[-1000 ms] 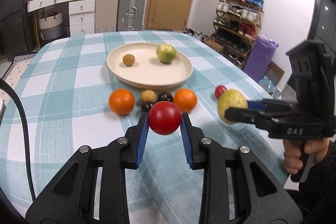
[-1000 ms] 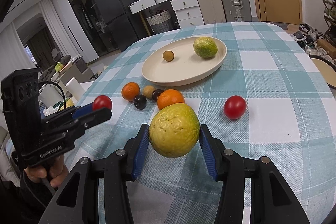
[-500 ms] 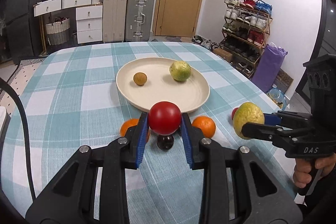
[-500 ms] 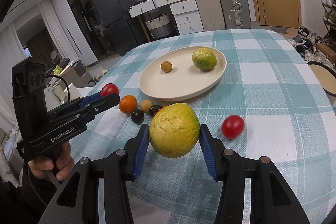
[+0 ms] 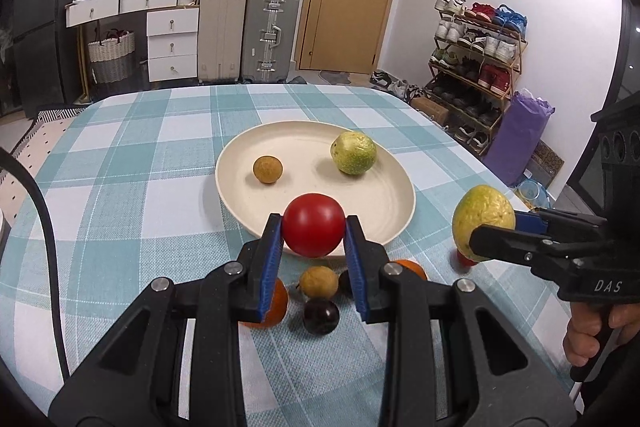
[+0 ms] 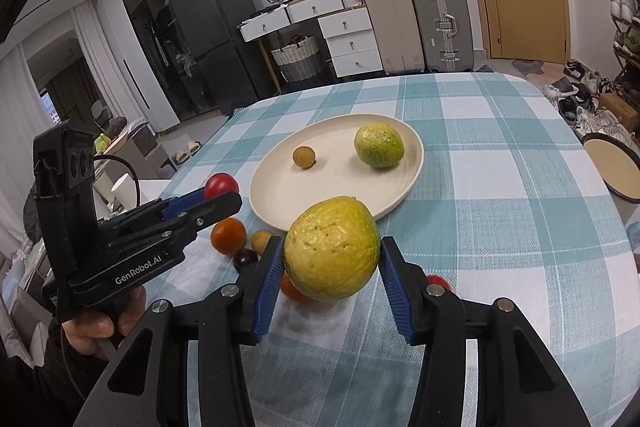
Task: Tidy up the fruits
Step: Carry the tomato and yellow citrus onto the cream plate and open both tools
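My left gripper (image 5: 313,233) is shut on a red tomato (image 5: 313,229) and holds it above the near rim of the cream plate (image 5: 384,199). My right gripper (image 6: 332,251) is shut on a yellow-green guava (image 6: 332,247), held above the table to the right of the plate (image 6: 280,187). On the plate lie a green guava (image 5: 354,158) and a small brown longan (image 5: 267,169). In front of the plate sit two oranges (image 5: 276,301), a longan (image 5: 318,281), dark round fruits (image 5: 320,315) and a second tomato (image 6: 438,281).
The table has a teal checked cloth (image 5: 120,187). A round stool (image 6: 612,167) stands off the right edge. Suitcases (image 5: 268,31), drawers and a shoe rack (image 5: 476,67) stand behind the table. A black cable (image 5: 44,227) runs at the left.
Both grippers have risen and moved forward toward the plate with their fruits. The loose fruits on the cloth now lie under and behind the fingertips.
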